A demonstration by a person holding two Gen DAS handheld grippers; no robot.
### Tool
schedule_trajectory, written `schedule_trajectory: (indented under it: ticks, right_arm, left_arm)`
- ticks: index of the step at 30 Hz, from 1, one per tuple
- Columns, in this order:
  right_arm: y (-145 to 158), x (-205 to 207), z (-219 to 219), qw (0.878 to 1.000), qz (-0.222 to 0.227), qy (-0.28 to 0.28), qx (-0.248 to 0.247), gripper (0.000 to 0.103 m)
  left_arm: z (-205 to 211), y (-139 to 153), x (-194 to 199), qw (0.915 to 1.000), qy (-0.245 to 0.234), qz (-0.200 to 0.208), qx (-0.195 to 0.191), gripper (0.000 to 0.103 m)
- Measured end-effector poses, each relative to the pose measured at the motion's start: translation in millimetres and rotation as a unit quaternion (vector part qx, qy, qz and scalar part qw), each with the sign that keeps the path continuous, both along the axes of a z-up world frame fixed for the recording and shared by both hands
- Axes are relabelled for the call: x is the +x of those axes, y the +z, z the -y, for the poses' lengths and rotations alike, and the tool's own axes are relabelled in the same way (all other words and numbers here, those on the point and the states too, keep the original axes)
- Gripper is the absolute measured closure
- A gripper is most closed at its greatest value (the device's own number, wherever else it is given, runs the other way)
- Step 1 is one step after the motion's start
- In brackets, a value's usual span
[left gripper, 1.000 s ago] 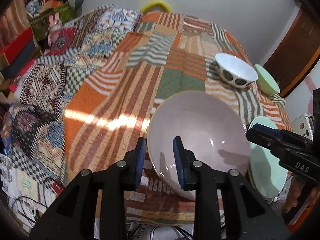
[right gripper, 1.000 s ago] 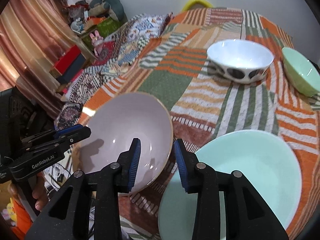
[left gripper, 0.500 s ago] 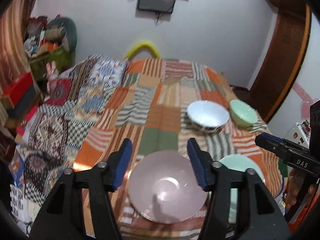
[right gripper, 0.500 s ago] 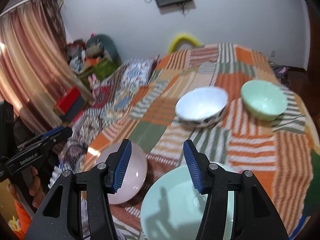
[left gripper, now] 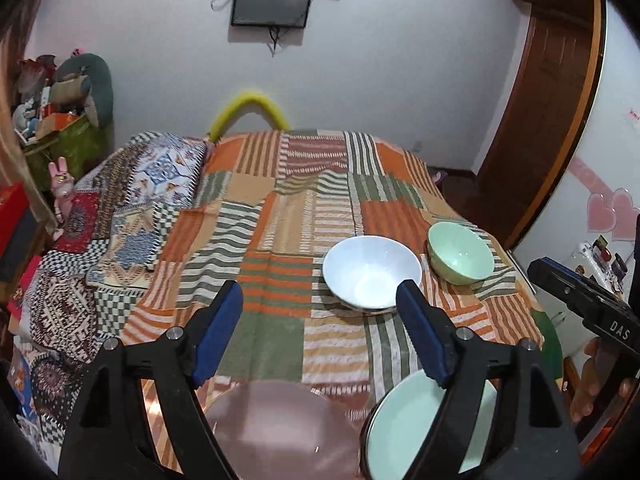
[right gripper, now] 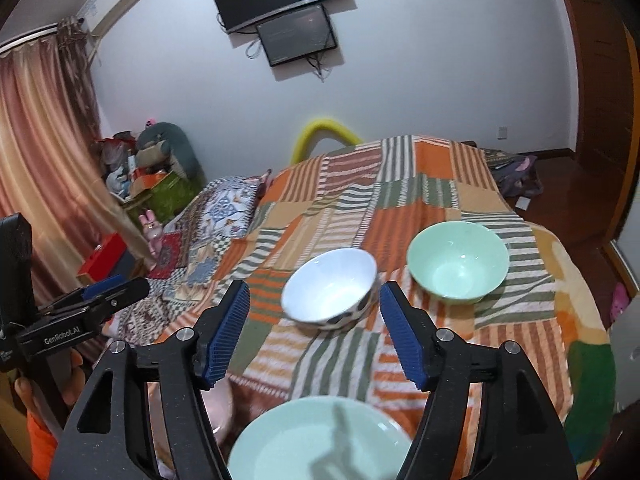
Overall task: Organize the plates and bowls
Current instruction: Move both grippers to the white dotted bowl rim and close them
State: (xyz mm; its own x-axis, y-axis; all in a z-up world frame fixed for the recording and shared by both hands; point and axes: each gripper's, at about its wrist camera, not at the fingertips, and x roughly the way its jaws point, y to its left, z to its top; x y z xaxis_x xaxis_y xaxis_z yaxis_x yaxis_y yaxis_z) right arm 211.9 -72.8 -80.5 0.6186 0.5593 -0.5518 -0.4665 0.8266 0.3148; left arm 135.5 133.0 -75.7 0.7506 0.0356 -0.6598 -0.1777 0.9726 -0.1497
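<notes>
Pink bowl [left gripper: 276, 428] beside mint plate [left gripper: 404, 432]; white bowl [left gripper: 370, 276], green bowl [left gripper: 460, 258] upright.

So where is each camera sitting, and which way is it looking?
Left wrist: sits on the left gripper, looking forward and down along its open fingers over the patchwork bed toward the wall; the right gripper and a hand show at the right edge.
Right wrist: sits on the right gripper, facing the same way; the left gripper shows at the left edge.
Both share: white bowl, small green bowl, pink bowl, pale green plate.
</notes>
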Motion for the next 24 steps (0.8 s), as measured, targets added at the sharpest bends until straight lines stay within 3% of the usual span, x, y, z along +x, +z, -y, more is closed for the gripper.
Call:
schedule_trajectory:
  ticks: [11,18,24]
  right_arm:
    - [-35.5,60.3,-20.3,0.998,-0.043,-0.001,-0.044,0.039]
    - [-68.6,92.0,-35.1,0.994,-0.086,0.012,-0.064,0.039]
    - [-90.9,111.3,-44.5,0.990,-0.116,0.024,-0.074,0.045]
  left_arm:
    - [-4.0,-59.4,99.9,0.9949,-0.018,-0.095,-0.029,0.024]
    - [-8.7,-103.8,143.1,0.9884,-0.028,-0.143,-0.043,0.024]
    - [-13.2,-131.7,166.5,0.9837,-0.033,-0.171,-0.046,0.044]
